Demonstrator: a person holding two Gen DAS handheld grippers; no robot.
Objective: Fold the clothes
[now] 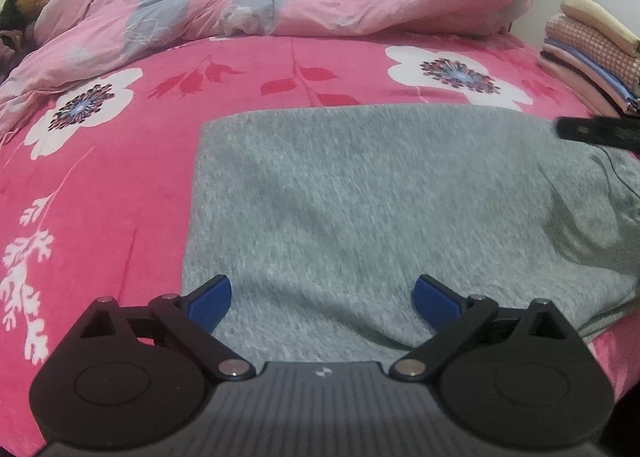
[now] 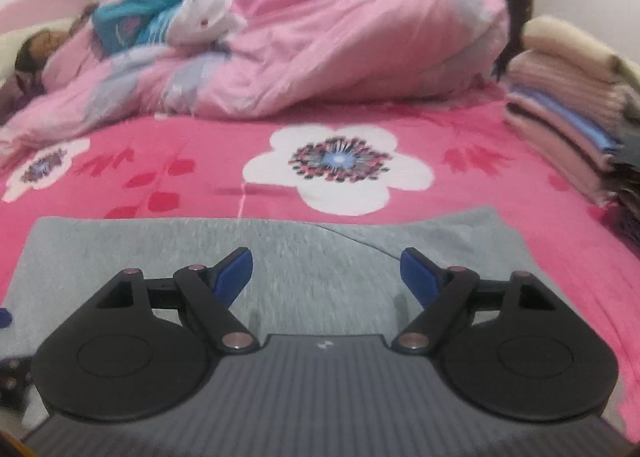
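Garment: a grey garment (image 1: pixel 360 209) lies flat on the bed (image 1: pixel 120 177), folded to a rough rectangle.
Left gripper (image 1: pixel 323 299): jaws spread wide above the near edge, nothing between them.
Right gripper (image 2: pixel 326 271): jaws spread over the cloth, holding nothing.
Stack: folded clothes (image 2: pixel 568 117) sit at the bed's right edge.
Quilt: a pink quilt (image 2: pixel 320 57) is heaped behind.

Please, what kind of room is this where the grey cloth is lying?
Most likely a bedroom in a home. The grey garment lies on a bed with a pink flowered sheet, a rumpled pink quilt is heaped at the far end, and a stack of folded clothes sits at the right edge.
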